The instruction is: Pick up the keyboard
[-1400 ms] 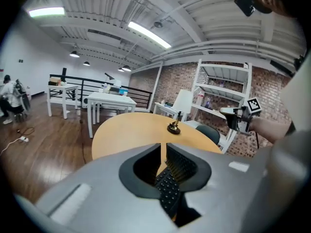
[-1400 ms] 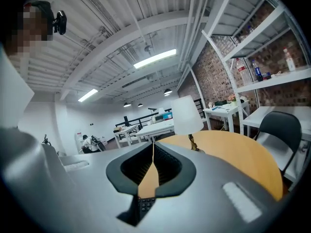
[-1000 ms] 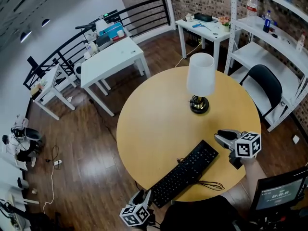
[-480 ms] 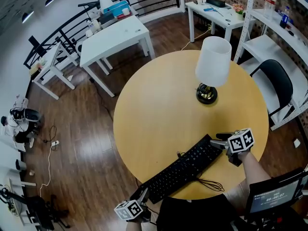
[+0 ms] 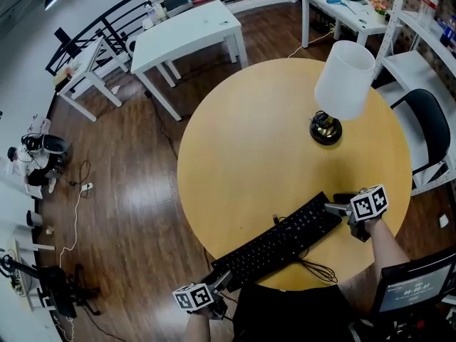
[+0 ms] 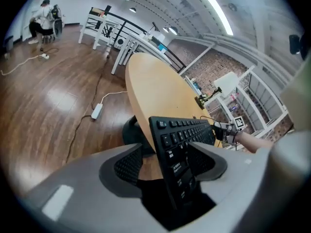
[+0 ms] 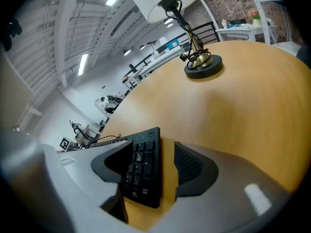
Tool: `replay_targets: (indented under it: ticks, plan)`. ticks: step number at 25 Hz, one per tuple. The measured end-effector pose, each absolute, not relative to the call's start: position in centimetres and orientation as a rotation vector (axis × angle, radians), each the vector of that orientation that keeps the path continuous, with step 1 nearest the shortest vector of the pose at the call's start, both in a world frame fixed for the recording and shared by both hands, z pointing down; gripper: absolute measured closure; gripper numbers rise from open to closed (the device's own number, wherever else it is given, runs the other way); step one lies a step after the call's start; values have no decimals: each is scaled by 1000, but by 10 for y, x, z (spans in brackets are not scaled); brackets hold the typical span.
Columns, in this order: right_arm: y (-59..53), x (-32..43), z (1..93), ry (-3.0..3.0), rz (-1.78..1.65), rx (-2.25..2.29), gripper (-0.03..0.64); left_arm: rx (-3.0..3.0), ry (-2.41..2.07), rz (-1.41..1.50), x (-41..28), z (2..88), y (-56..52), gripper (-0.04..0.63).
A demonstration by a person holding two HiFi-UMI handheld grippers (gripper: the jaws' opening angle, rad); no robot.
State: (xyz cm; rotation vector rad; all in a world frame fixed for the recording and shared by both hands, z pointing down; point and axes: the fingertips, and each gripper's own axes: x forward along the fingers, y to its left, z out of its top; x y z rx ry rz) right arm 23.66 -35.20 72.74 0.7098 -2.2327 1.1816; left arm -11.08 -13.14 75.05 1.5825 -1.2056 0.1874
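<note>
At round table (image 5: 249, 141) front edge, keyboard (image 5: 278, 242), long axis lower-left to upper-right

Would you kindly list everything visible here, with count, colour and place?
round wooden table: one, tan, centre.
black computer keyboard: one, black, at the table's near edge, one end between each gripper's jaws.
table lamp with white shade: one, white over a dark base, far right part of the table.
white rectangular tables: three, white, on the floor beyond.
white shelving unit: one, white, at the right.
black chair: one, black, beside the shelving.
dark screen: one, bottom right corner.
left gripper: one, grey, jaws opening, keyboard's left end between them.
right gripper: one, grey, jaws opening, keyboard's right end between them.
</note>
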Motion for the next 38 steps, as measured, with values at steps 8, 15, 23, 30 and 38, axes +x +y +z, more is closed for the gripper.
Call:
replay_targets:
  ticks: [8, 15, 23, 30, 38]
  plan:
    - [-351, 236, 735, -2240, 1233, 669, 345, 1620, -1040, 88, -97, 761, -136, 209]
    - [-349, 233, 733, -2242, 1342, 614, 363, 1639, -1013, 76, -94, 758, -138, 282]
    - [-335, 224, 734, -2246, 1375, 526, 376, 1689, -969, -22, -87, 726, -130, 328]
    - [-330, 226, 719, -2317, 1420, 451, 364, 1810, -914, -108, -79, 690, -132, 298]
    - [-313, 233, 709, -2438, 1385, 335, 365, 2005, -878, -63, -71, 647, -138, 308]
